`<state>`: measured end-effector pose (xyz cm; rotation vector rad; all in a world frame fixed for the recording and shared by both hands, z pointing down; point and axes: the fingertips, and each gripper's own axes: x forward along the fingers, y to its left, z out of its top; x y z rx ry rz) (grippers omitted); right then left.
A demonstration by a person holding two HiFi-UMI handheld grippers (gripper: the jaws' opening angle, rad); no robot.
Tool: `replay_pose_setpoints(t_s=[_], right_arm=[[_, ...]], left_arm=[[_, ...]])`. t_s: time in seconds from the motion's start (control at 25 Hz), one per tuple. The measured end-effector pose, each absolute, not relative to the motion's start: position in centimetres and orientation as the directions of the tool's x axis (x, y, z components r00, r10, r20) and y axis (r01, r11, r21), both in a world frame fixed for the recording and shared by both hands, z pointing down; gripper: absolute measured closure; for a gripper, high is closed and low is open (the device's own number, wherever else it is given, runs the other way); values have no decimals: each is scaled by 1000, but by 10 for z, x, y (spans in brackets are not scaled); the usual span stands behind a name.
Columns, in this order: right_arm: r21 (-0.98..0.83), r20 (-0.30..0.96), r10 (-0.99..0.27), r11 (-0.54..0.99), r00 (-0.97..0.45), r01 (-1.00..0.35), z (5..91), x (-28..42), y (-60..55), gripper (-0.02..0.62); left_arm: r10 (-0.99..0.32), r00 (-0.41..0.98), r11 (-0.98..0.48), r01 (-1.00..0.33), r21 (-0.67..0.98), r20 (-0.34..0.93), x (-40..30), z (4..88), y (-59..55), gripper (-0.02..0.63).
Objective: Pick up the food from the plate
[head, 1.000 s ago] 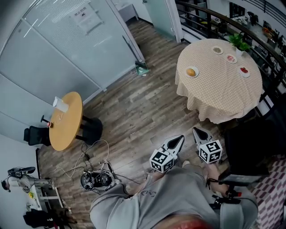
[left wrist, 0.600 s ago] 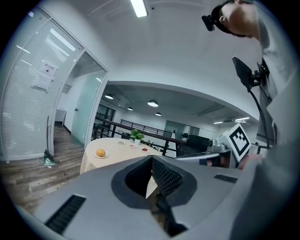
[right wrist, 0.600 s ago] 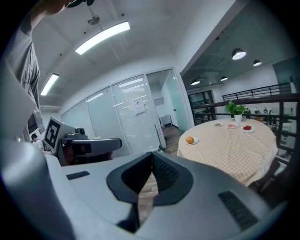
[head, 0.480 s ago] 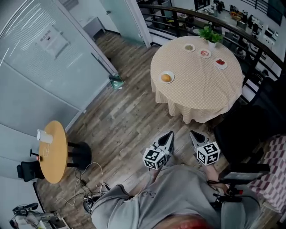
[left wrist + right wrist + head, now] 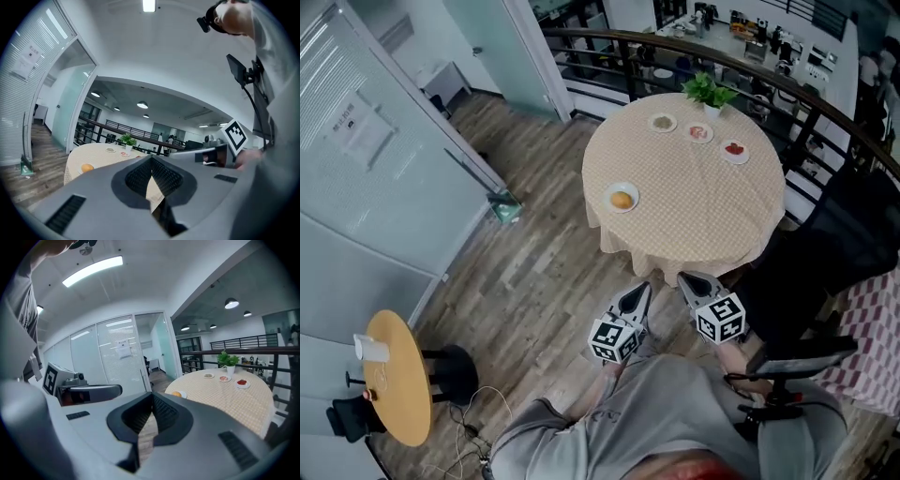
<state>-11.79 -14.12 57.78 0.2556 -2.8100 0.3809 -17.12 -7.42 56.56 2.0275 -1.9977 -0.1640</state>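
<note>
1. Jaws
- Left gripper (image 5: pixel 638 289): the jaws are fully together, tip against tip. Nothing sits between them and they touch no object.
- Right gripper (image 5: pixel 685 278): its own view shows the jaws closed tip to tip as well. They are empty and contact nothing.
- Both grippers are side by side in front of the person, over the wooden floor (image 5: pixel 534 272). They point toward the round table (image 5: pixel 703 220) and are short of its near edge.

2. Containers
- The table carries a checked cloth.
- A white plate (image 5: pixel 610 200) sits near the table's left edge in the head view. It holds the food (image 5: pixel 622 199), one round orange piece, which rests on the plate well apart from both grippers.
- Three smaller dishes line the far side of the table.
 - The first dish (image 5: pixel 663 122) has pale contents.
 - The second dish (image 5: pixel 699 133) has pinkish contents.
 - The third dish (image 5: pixel 734 149) has red contents.
 - All three contents are too small to identify.
- A potted plant (image 5: pixel 710 92) stands just behind the dishes.
</note>
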Motion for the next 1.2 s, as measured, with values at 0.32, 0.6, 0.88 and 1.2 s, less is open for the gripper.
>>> replay_pose_setpoints(t_s=[0.32, 0.6, 0.88, 1.2], right_arm=[[-223, 319, -156, 946, -935, -234, 542, -204, -163, 581], [-189, 336, -241, 930, -911, -316, 545, -240, -197, 581], [-203, 338, -297, 903, -893, -378, 574, -280, -215, 581], [-193, 368, -387, 858, -845, -477, 582, -249, -237, 581]], left_arm=[[-986, 105, -64, -958, 279, 133, -264, 558, -107, 597], [-987, 129, -96, -949, 299, 92, -319, 554, -138, 597], [-971, 196, -143, -936, 322, 137, -352, 594, -154, 597], [-947, 300, -263, -929, 260, 111, -340, 579, -182, 597]])
